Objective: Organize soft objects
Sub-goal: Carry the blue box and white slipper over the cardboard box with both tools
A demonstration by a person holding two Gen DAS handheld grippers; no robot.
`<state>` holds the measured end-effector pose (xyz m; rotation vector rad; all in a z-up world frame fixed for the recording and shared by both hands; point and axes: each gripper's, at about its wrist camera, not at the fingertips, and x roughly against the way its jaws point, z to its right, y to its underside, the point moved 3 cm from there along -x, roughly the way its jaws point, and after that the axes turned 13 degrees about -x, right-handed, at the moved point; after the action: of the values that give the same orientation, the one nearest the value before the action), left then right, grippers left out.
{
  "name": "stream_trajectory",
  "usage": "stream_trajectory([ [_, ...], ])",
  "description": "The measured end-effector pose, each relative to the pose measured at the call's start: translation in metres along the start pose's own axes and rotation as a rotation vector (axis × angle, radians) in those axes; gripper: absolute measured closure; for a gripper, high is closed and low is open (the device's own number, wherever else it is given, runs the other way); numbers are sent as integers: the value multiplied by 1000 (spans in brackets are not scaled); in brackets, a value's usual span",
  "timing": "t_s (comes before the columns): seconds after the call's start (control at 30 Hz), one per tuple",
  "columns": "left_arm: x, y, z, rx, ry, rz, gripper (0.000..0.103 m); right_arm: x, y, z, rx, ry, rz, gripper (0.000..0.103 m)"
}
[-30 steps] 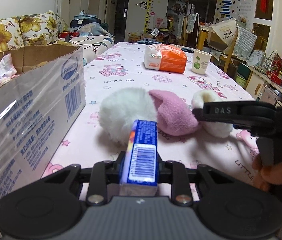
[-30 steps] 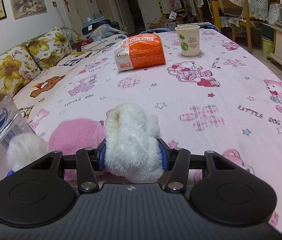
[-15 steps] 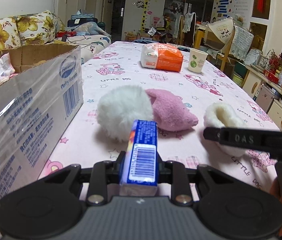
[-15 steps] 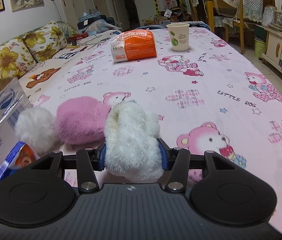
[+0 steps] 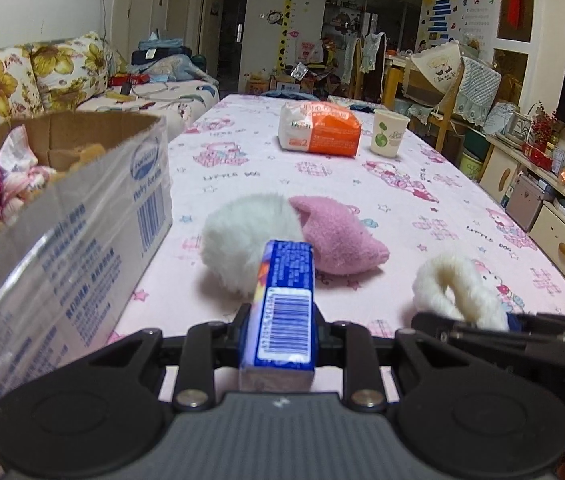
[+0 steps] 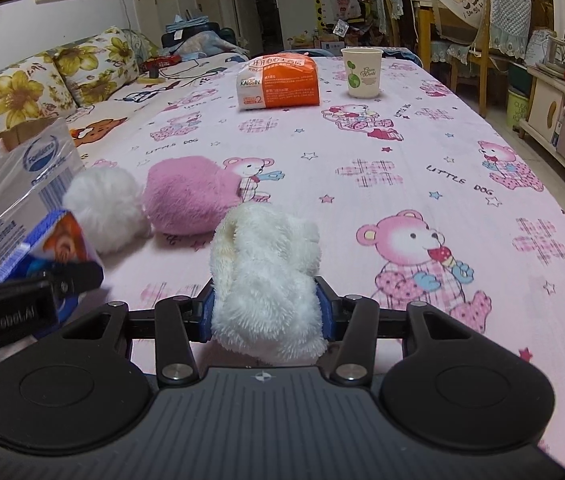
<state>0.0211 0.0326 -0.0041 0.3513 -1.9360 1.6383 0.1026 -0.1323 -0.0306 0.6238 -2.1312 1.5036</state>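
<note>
My left gripper (image 5: 282, 320) is shut on a small blue tissue pack (image 5: 285, 304), held above the table's near edge. My right gripper (image 6: 268, 308) is shut on a cream fluffy soft item (image 6: 266, 276), which also shows in the left wrist view (image 5: 456, 288). A white fluffy ball (image 5: 248, 236) and a pink plush piece (image 5: 336, 236) lie touching on the pink tablecloth, ahead of both grippers; they also show in the right wrist view: the ball (image 6: 104, 208), the pink piece (image 6: 192, 196). A cardboard box (image 5: 82, 216) holding several soft items stands at the left.
An orange-and-white tissue package (image 5: 320, 132) and a paper cup (image 5: 388, 134) stand far back on the table (image 6: 422, 184). A flowered sofa (image 5: 22, 80) is behind the box. Cabinets (image 5: 562, 232) line the right side beyond the table edge.
Both grippers have drawn back toward the near edge, each keeping its hold. The right gripper with the cream item has moved away from the pink piece, to the right and nearer.
</note>
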Motion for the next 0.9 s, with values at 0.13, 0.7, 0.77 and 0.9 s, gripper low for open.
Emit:
stream_trajectory([
  [0.13,9,-4,0,-29,-9,27,78,5,2,0,-19,5,-10,45],
  [0.7,43,-25,-25,-45,-56,128,78,41,-1,-21,-32,-15,47,45],
  [0.77,47,-27,-29,-38,-66,143,78,45,-4,-27,-20,-24,53,45],
  [0.9,56,-32,-39,-28,-93,181,78,50,-6,-37,6,-45,69,45],
])
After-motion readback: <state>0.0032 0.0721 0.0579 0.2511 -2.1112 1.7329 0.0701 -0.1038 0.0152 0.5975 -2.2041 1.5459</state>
